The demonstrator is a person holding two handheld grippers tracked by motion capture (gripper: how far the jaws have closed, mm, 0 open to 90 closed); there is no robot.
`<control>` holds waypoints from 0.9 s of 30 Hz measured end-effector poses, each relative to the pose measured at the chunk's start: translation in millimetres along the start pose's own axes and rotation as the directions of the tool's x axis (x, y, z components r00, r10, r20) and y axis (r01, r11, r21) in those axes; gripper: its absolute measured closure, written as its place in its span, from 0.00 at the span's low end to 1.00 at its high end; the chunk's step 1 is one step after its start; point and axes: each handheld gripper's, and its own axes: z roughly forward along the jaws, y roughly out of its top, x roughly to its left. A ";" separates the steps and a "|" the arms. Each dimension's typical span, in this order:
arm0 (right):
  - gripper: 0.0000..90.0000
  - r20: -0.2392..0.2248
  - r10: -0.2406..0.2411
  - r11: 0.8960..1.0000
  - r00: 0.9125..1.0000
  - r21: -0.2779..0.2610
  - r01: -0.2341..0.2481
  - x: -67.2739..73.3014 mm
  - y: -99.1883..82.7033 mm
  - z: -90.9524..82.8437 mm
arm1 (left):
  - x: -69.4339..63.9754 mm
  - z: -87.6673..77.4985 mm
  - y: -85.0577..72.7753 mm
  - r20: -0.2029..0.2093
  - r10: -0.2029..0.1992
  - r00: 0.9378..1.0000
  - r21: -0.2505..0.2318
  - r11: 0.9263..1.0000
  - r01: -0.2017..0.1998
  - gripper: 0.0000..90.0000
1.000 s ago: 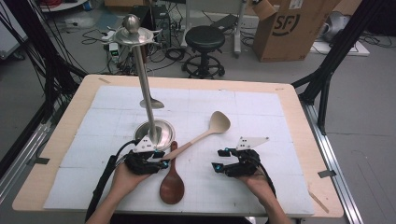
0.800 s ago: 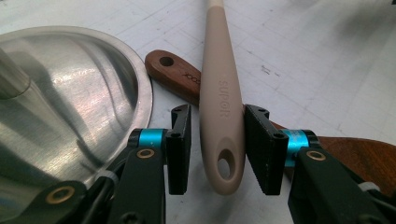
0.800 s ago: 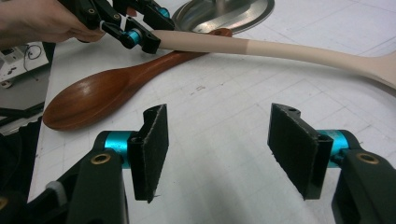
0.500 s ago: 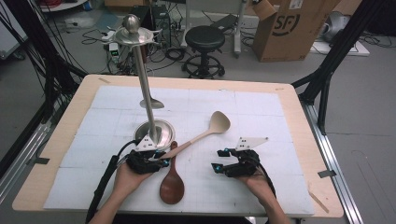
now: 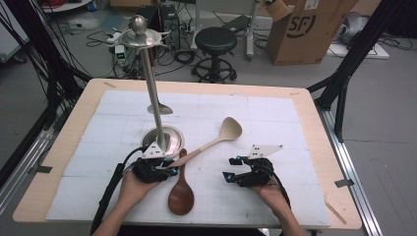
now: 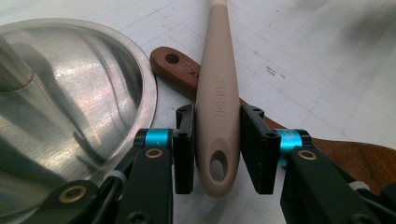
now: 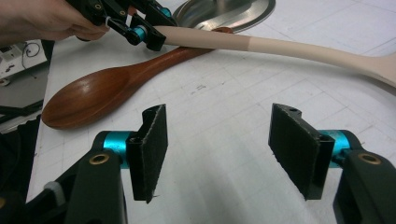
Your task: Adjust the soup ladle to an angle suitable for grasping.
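A beige spoon (image 5: 230, 129) lies slantwise on the white mat, its handle end (image 6: 217, 93) between the jaws of my left gripper (image 5: 172, 164). Those jaws have just been closing, and both pads (image 6: 186, 149) now press on the handle's sides. Under that handle lies a dark wooden spoon (image 5: 180, 194), its bowl toward the table's front edge. My right gripper (image 5: 228, 168) rests on the mat to the right, open, with only bare mat between its pads (image 7: 149, 149). In the right gripper view the beige spoon (image 7: 280, 46) and the wooden spoon (image 7: 93, 95) lie beyond its jaws.
A tall steel utensil stand (image 5: 163, 139) with a round base rises just behind my left gripper; its base (image 6: 70, 107) almost touches the wooden handle (image 6: 177, 70). The white mat (image 5: 275, 118) covers most of the wooden table. A stool (image 5: 215, 42) and a cardboard box (image 5: 307, 29) stand beyond it.
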 end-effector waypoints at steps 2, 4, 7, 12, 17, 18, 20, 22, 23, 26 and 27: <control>0.41 0.001 0.001 1.000 1.000 0.004 -0.001 0.0 0.0 0.2 | -0.1 -0.5 -0.1 0.003 0.000 1.000 0.002 1.000 0.000 0.75; 0.41 0.001 0.001 1.000 1.000 0.003 -0.001 0.1 0.1 0.3 | 0.2 -1.2 0.1 0.008 -0.003 1.000 0.002 1.000 0.003 0.75; 0.41 0.002 0.000 1.000 1.000 0.004 0.000 0.2 0.2 0.4 | 0.7 -2.9 0.5 0.017 -0.005 1.000 0.001 1.000 0.005 0.75; 0.41 0.001 -0.003 1.000 1.000 0.007 0.003 0.5 0.2 1.3 | -0.1 -5.8 1.0 0.026 0.002 1.000 -0.001 1.000 -0.002 0.75; 0.41 0.001 -0.003 1.000 1.000 0.008 0.003 0.8 0.2 2.0 | -0.6 -8.8 1.4 0.025 0.011 1.000 0.005 1.000 -0.011 0.75; 0.41 0.002 -0.004 1.000 1.000 0.008 0.004 0.8 0.2 2.2 | -0.7 -9.2 1.4 0.027 0.014 1.000 0.004 1.000 -0.014 0.75; 0.41 0.003 -0.005 1.000 1.000 0.009 0.005 0.9 0.3 2.1 | -0.9 -10.7 1.6 0.027 0.019 0.999 0.006 1.000 -0.019 0.75; 0.41 0.006 -0.008 1.000 1.000 0.005 0.008 0.8 0.4 2.0 | -1.9 -12.2 1.8 0.028 0.017 0.999 0.004 1.000 -0.017 0.75; 0.41 0.006 -0.005 1.000 1.000 0.005 0.005 1.0 0.5 1.8 | -2.1 -13.1 2.0 0.028 0.019 0.999 0.003 1.000 -0.019 0.75; 0.41 0.001 -0.003 1.000 1.000 0.006 0.003 1.3 0.5 1.5 | -3.3 -15.3 2.0 0.030 0.026 0.999 0.005 1.000 -0.026 0.75; 0.41 0.001 -0.004 1.000 1.000 0.007 0.004 1.3 0.5 1.6 | -3.8 -16.4 2.0 0.027 0.032 0.999 0.010 0.999 -0.032 0.75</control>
